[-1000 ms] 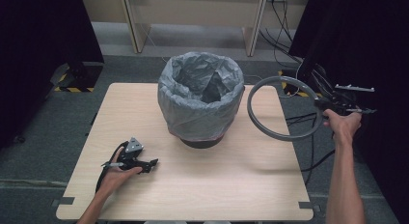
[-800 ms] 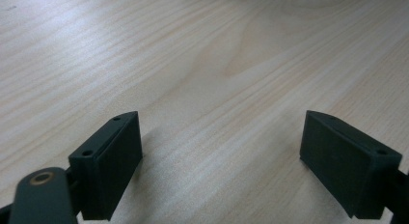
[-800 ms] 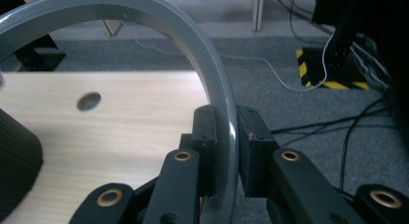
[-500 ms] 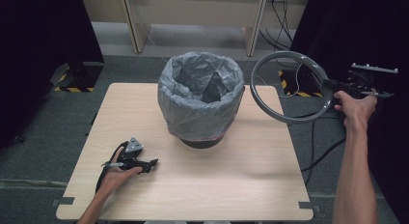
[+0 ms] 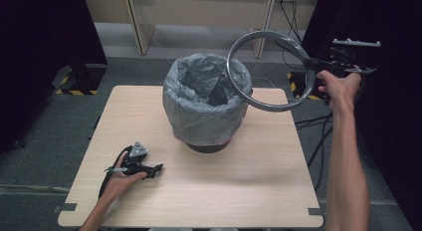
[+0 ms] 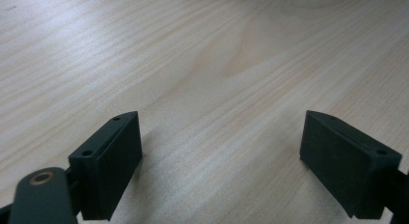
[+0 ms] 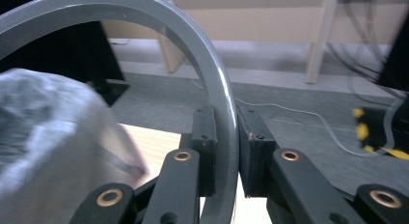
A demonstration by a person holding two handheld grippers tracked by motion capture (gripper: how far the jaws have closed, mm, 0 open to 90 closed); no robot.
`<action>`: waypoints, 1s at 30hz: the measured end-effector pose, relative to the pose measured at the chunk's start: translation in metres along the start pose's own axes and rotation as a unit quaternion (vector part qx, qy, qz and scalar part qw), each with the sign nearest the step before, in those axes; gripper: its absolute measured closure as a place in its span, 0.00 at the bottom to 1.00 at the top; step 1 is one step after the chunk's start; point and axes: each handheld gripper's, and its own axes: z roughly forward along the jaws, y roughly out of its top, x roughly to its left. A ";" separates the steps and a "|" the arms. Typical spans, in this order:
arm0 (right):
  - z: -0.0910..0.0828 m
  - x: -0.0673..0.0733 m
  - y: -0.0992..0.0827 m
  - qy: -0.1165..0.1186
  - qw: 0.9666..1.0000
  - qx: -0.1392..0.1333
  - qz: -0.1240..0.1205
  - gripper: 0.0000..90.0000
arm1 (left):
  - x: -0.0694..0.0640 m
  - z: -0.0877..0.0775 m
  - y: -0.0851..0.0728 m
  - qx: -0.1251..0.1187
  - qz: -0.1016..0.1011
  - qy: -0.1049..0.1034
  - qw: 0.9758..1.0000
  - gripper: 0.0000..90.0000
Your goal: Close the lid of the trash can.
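A bin lined with a grey plastic bag stands on the wooden table, toward its far middle. A grey ring hangs in the air above the bin's right side, tilted. My right gripper is shut on the ring's right rim; in the right gripper view both pads clamp the grey ring and the bag shows blurred at the left. My left gripper rests on the table near the front left, held by a hand. In the left gripper view its jaws stand wide apart over bare wood, left gripper open and holding nothing.
Black curtains close both sides. Cables trail on the floor right of the table, with yellow-black floor tape at the far left. Wooden furniture legs stand behind the table.
My right gripper has lifted the ring up and leftward, from beside the bin to over its right rim. The left gripper has not moved.
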 end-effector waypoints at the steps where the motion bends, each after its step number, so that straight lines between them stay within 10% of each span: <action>1: 0.005 0.007 0.003 0.007 1.000 0.000 -0.001 0.88 | 0.000 0.000 0.000 0.000 0.000 0.000 1.000 0.15; 13: 0.063 0.095 0.024 0.075 0.996 0.035 -0.046 0.88 | 0.000 0.000 0.000 0.001 0.000 -0.001 1.000 0.15; 30: 0.104 0.136 0.020 0.078 0.990 0.101 -0.067 0.88 | 0.000 -0.001 0.000 0.001 0.000 -0.001 1.000 0.15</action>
